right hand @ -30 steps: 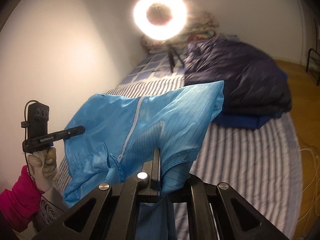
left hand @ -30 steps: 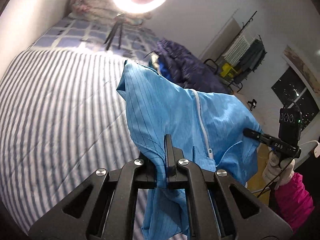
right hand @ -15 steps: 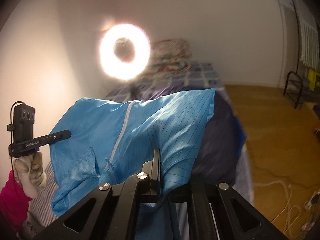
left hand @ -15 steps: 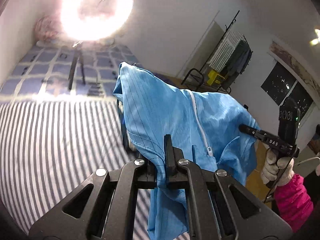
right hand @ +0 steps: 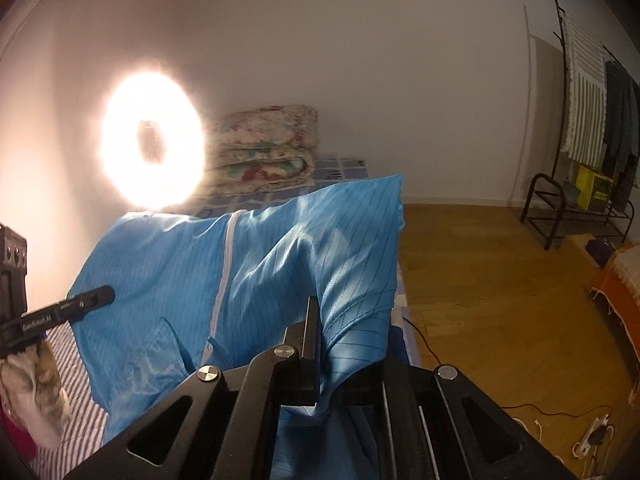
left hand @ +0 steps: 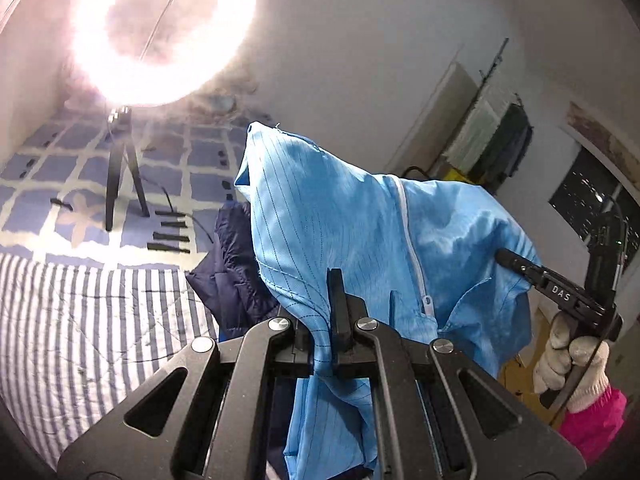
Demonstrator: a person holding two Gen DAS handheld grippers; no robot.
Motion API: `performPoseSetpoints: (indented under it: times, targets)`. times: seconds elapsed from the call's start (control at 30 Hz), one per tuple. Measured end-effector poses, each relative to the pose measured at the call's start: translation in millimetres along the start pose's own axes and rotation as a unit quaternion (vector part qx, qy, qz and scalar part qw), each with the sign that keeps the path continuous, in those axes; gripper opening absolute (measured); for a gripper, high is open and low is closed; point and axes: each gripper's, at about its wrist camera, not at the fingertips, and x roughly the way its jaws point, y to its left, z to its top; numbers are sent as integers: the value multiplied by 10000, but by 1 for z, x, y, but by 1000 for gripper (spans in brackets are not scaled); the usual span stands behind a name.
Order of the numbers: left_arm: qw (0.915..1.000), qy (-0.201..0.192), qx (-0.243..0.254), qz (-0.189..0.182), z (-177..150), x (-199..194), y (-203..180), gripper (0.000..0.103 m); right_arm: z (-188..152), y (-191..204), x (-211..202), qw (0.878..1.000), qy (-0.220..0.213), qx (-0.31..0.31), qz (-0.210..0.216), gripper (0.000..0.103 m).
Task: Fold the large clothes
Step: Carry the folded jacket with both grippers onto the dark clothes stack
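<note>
A large light-blue zip-front garment (left hand: 360, 240) with thin dark pinstripes hangs in the air, stretched between both grippers above the bed. My left gripper (left hand: 334, 304) is shut on one upper edge of it. My right gripper (right hand: 316, 332) is shut on the other upper edge of the garment (right hand: 248, 272). The white zip (left hand: 412, 240) runs down the middle. In the left wrist view the right gripper (left hand: 508, 258) reaches into the cloth from the right, held by a gloved hand. The garment's lower part hangs out of view.
The striped bed cover (left hand: 80, 320) lies below left, with a checked blanket (left hand: 48, 184) and a ring light on a tripod (left hand: 156, 28) behind. A dark navy jacket (left hand: 236, 276) lies on the bed. Folded quilts (right hand: 264, 148), wooden floor (right hand: 500, 280) and a clothes rack (right hand: 592, 120) are to the right.
Both grippers have lifted and tilted upward with the garment still held; the views swung away from the bed toward the wall, ring light and floor. The navy jacket dropped lower in view.
</note>
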Motion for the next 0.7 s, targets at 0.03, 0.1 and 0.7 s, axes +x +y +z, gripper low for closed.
performPoseSetpoints:
  times: [0.03, 0.1, 0.7]
  targets:
    - [10000, 11, -2, 61, -2, 7, 2, 2, -1, 0, 8, 10000, 54, -25, -74, 2]
    - [9998, 20, 18, 197, -4, 20, 4, 2, -1, -4, 26, 9996, 179, -32, -205, 2]
    - [9957, 92, 407, 831, 0, -7, -5, 54, 3, -19, 5, 9924, 225, 135, -1198, 55]
